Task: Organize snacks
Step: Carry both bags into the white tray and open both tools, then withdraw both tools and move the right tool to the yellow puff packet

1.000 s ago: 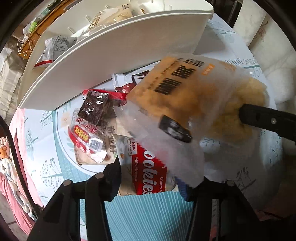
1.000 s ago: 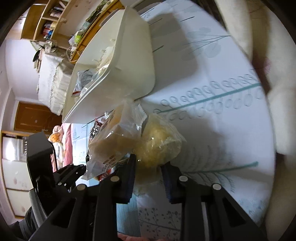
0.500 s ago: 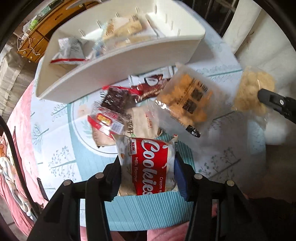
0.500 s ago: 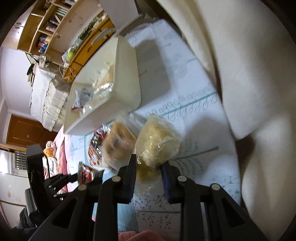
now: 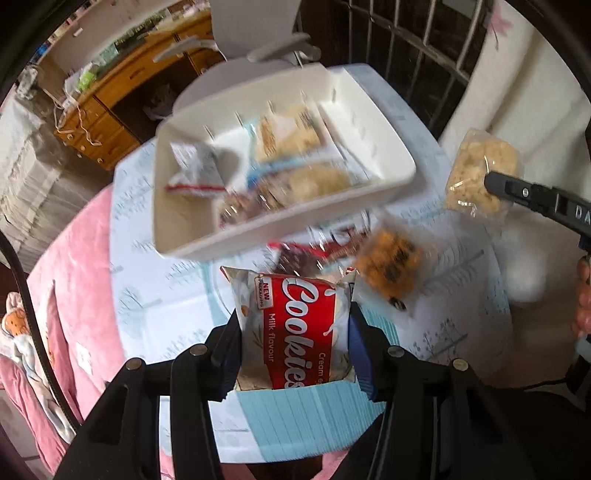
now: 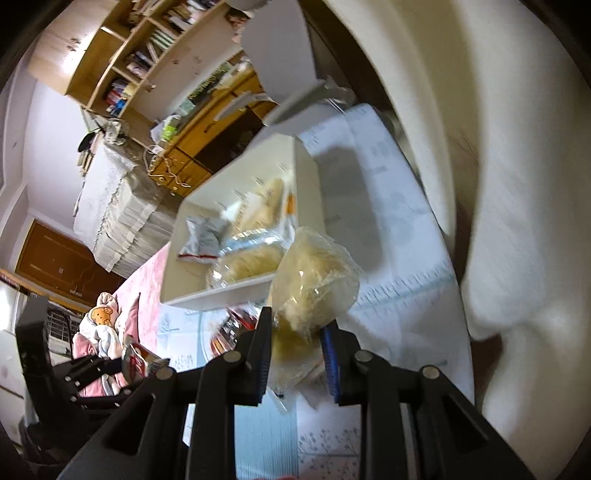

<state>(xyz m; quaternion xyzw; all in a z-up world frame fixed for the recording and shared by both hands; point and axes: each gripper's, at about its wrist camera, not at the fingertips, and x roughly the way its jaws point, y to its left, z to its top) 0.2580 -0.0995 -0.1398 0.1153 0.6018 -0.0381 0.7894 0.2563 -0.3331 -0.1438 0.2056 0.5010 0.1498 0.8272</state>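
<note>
My left gripper is shut on a red and white Cookies pack and holds it above the table. My right gripper is shut on a clear bag of pale yellow puffed snack, also in the left wrist view, lifted to the right of the white divided bin. The bin holds several snack packs, among them a grey sachet. An orange snack bag and dark wrapped snacks lie on the table in front of the bin.
The round table has a white and teal patterned cloth. A pink blanket lies to the left. A white chair and a wooden desk stand behind the table. A white curtain hangs at the right.
Both grippers have risen away from the table with their packs. The orange bag has dropped from the yellow bag to the table. The bin's inside now shows from above.
</note>
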